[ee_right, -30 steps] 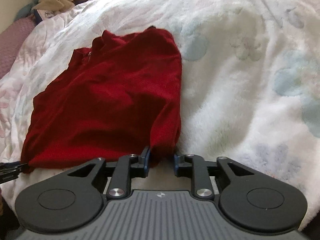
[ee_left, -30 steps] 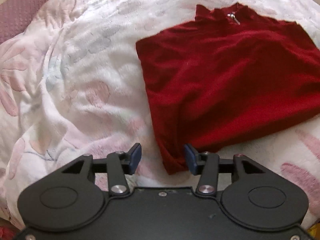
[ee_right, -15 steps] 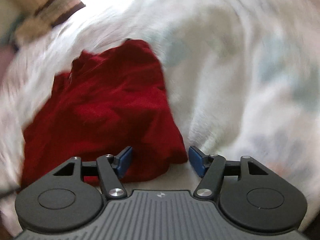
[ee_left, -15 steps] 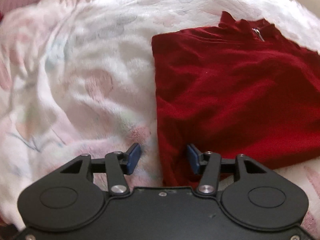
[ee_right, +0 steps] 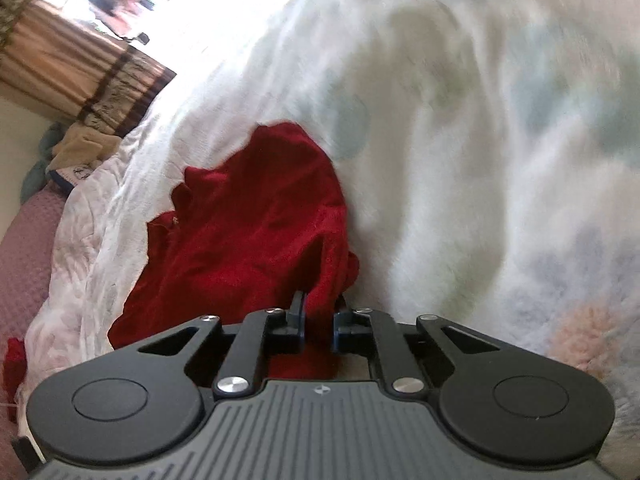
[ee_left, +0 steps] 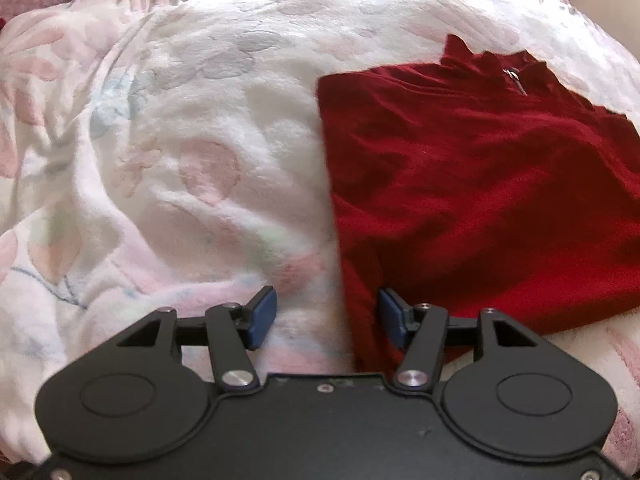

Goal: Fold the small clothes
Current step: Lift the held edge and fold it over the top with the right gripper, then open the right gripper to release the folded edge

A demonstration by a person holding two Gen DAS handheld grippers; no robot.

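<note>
Red garment (ee_left: 480, 184), deep crimson and fuzzy with a small zip pull (ee_left: 516, 82) at its collar, lies rumpled on the white floral blanket (ee_left: 180, 152). Right gripper (ee_right: 319, 326) has just closed, pinching its near corner. Left gripper (ee_left: 326, 318) has been opening, spread astride the near edge, pads clear.

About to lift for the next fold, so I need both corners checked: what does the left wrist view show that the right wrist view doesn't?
Left wrist only: the left gripper open, astride the near left edge of the red zip-neck top, and its zipper pull.
Right wrist only: the right gripper closed on the top's near right corner; a striped curtain.
Both: the top lying on the floral fleece blanket.
</note>
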